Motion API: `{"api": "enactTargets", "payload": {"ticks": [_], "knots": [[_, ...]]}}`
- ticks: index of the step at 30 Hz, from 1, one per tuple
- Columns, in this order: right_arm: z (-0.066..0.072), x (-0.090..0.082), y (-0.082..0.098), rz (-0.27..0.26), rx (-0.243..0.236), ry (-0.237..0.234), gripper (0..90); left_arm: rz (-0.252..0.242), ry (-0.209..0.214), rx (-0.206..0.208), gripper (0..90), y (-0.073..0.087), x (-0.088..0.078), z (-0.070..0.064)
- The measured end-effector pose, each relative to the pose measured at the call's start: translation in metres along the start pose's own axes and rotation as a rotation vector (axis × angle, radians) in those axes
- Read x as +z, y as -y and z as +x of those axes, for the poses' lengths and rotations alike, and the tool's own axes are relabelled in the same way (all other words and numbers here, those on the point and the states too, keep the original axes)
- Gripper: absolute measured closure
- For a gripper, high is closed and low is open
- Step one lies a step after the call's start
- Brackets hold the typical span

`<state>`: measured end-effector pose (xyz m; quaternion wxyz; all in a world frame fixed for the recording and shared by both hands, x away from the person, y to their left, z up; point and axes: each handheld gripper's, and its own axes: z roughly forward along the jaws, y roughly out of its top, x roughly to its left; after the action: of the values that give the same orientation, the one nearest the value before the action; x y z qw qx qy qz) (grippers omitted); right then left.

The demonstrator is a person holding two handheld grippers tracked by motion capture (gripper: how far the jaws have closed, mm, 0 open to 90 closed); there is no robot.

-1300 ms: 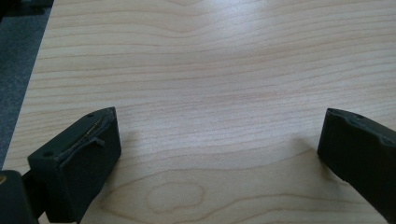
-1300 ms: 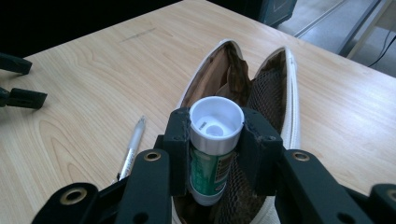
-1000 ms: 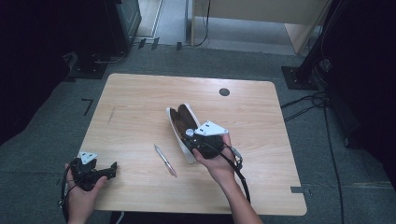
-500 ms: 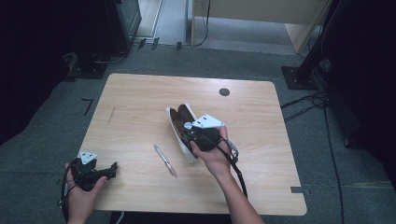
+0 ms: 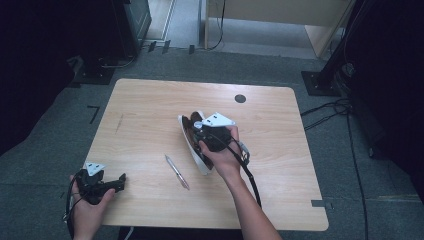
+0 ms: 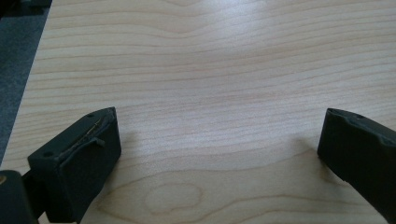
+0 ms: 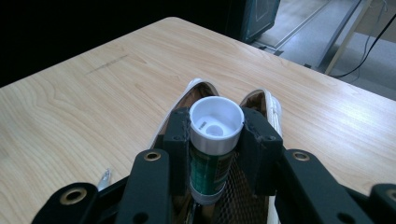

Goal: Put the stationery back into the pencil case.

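One light wooden desk with rounded corners carries the whole arrangement. Two hand-held black grippers are present, one per hand.

Right gripper: its jaws are pinched on one green cylindrical tube with a white cap, one pad pressed against each side just below the cap. The tube points away from the camera between the jaws, with the open hollow of the cap facing outward. In the high view the right gripper and its hand sit above the middle of the desk.

One white-edged pouch with a dark brown mesh lining lies directly under and beyond the right jaws; its two open lips show to either side of the cap. In the high view the pouch lies partly under the hand.

One slim silver pen lies on the desk, apart from both grippers, between them.

Left gripper: its jaws are spread wide with only bare wood grain between them. In the high view the left gripper rests at the near left corner of the desk.

One small dark round disc sits at the far side of the desk.
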<state>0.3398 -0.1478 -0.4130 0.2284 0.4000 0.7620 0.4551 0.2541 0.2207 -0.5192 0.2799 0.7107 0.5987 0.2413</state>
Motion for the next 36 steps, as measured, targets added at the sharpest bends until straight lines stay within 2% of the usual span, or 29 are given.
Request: {"api": "enactTargets", "payload": {"ticks": [2,6,9,12,17,21,23,25,36], "knots": [[0.001,0.002,0.000,0.005,-0.008,0.001,66.4,0.000,0.000,0.000,0.0,0.000,0.000,0.000],[0.005,0.010,0.007,0.049,-0.049,-0.001,66.4,0.000,-0.001,0.001,0.0,0.000,0.000,0.000],[0.006,0.010,0.010,0.051,-0.042,-0.005,66.3,0.000,0.000,0.001,0.0,0.000,0.000,0.000],[0.003,0.005,0.012,0.055,-0.034,-0.016,66.2,0.001,0.000,0.001,0.0,0.000,0.000,0.000],[0.004,-0.005,0.016,0.066,-0.055,-0.018,66.2,0.000,0.000,0.000,0.0,0.000,0.000,0.000],[0.006,-0.010,0.024,0.119,-0.088,-0.021,66.1,-0.002,0.000,-0.003,0.0,0.000,0.000,0.000],[0.006,-0.011,0.029,0.142,-0.082,-0.030,66.1,0.001,0.000,0.001,0.0,0.000,0.000,0.000],[0.006,-0.012,0.031,0.141,-0.069,-0.035,66.0,0.001,0.000,0.001,0.0,0.000,0.000,0.000],[0.006,-0.003,0.026,0.161,-0.062,-0.011,66.0,0.001,0.004,0.004,0.0,0.000,0.000,0.000]]}}
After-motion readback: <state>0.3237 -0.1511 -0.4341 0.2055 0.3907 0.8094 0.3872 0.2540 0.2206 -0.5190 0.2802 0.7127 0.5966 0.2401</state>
